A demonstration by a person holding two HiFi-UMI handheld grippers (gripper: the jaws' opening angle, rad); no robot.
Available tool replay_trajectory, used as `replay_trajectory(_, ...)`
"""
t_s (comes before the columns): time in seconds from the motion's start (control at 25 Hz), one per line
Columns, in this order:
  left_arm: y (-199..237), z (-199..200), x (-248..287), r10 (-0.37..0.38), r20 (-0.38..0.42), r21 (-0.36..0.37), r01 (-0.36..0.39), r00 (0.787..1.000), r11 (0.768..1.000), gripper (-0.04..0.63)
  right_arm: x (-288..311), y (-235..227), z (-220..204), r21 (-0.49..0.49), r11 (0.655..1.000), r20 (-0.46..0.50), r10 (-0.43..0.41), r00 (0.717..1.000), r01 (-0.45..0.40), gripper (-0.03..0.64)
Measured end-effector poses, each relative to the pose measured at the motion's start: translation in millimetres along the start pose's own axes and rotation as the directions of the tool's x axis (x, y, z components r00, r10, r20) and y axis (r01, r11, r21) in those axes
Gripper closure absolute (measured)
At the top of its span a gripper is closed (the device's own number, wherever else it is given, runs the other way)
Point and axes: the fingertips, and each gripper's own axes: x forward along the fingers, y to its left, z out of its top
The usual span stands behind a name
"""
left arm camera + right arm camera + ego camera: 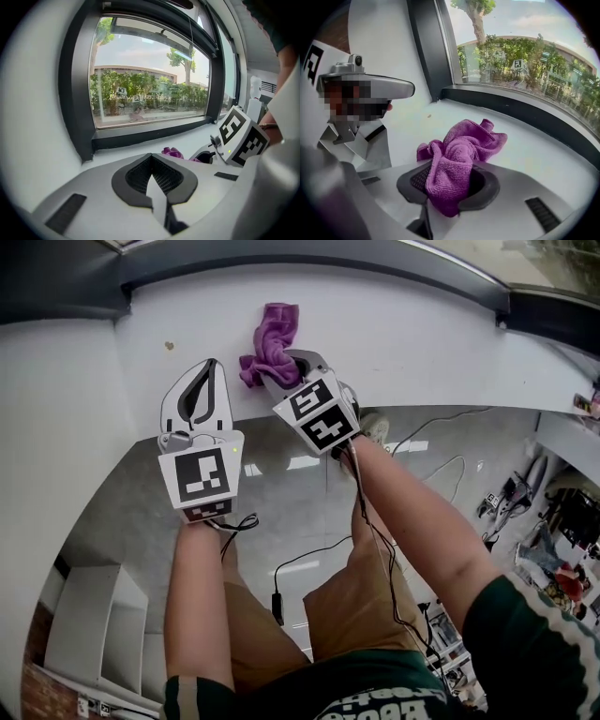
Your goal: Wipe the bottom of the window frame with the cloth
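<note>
A purple cloth (271, 338) lies bunched on the white window sill (403, 334), below the dark bottom rail of the window frame (309, 257). My right gripper (281, 381) is shut on the near end of the cloth (454, 164), which spills out forward onto the sill (525, 150). My left gripper (199, 395) hovers over the sill's front edge to the left of the right one, jaws shut with nothing between them (152, 174). In the left gripper view the cloth (174, 153) and the right gripper's marker cube (241, 136) show at the right, before the frame's bottom rail (150, 133).
A small dark speck (170, 346) lies on the sill left of the cloth. The sill ends at a white wall on the left (56, 409). Beyond the sill's front edge lie cables and the grey floor (281, 512).
</note>
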Motion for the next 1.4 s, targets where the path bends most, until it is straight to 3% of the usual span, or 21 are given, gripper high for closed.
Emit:
replay_trajectory(0.84, 83.4, -35.1, -53.3, 0.153, -0.054, -0.118, -0.158, 0.987, 0.98, 0.589, 64.7, 102.1, 65.1, -0.099, 0.985, 0.043, 0.143, 0.989, -0.139, 0.489)
replay_trajectory(1.4, 104.7, -46.0, -62.5, 0.157, -0.074, -0.145, -0.167, 0.985, 0.975, 0.589, 86.2, 146.4, 92.2, -0.199, 0.953, 0.104, 0.251, 0.962, -0.227, 0.489)
